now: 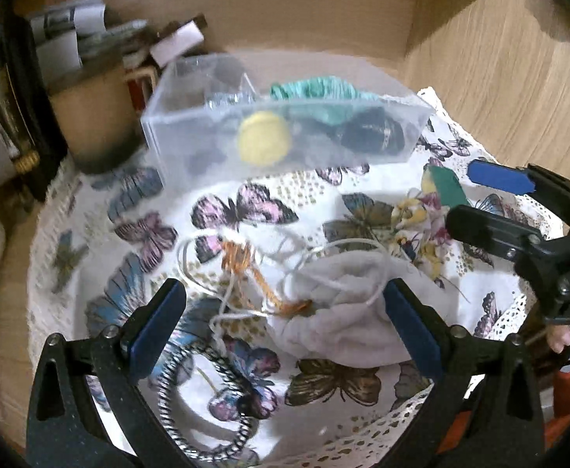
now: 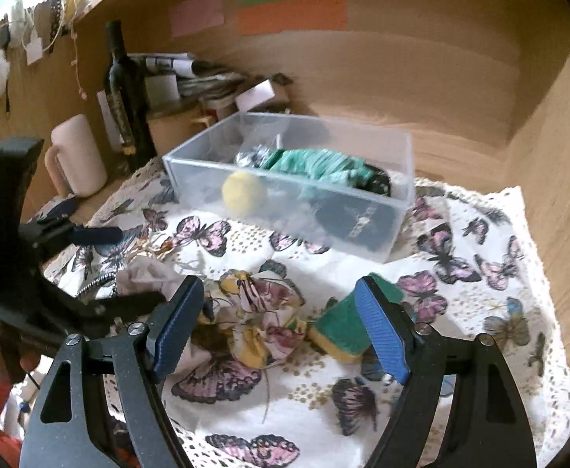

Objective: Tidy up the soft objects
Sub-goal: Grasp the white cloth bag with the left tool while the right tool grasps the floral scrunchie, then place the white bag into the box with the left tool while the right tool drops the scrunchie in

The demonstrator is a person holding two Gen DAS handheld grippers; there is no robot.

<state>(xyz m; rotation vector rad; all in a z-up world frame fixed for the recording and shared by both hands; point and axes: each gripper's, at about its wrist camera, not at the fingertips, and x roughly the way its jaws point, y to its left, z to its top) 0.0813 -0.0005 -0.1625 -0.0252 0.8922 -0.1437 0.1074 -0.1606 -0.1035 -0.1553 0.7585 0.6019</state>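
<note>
Two soft things lie nearest, one in front of each gripper, on the butterfly-print cloth [image 2: 480, 234] covering the bench. In the left wrist view, lower centre of the frame, the left gripper [image 1: 283, 321] has its jaws spread wide and holding nothing, with a pale grey pouch [image 1: 343, 312] between them, tangled with white string [image 1: 245, 269] and orange thread [image 1: 242, 253]. The pouch looks light and limp; it would likely collapse under a pinch, so the bunched neck near the thread seems the surest hold, though the loose strings could snag. A twisted black-and-white cord [image 1: 206, 390] loops at the bottom of that frame.

In the right wrist view, lower centre, the right gripper [image 2: 281, 327] is also wide open and empty. Between its jaws sits a flowered fabric scrunchie [image 2: 257, 312], soft and springy, best pinched across its gathered middle. Just right of it, touching the right pad, is a green and yellow sponge [image 2: 343, 327], light and squashy; a grip across its flat faces should hold.

Farther back, upper centre, stands a clear plastic box [image 2: 402, 163] already holding a yellow puff [image 2: 244, 193], teal yarn [image 2: 320, 163] and a dark item I cannot identify.
</note>
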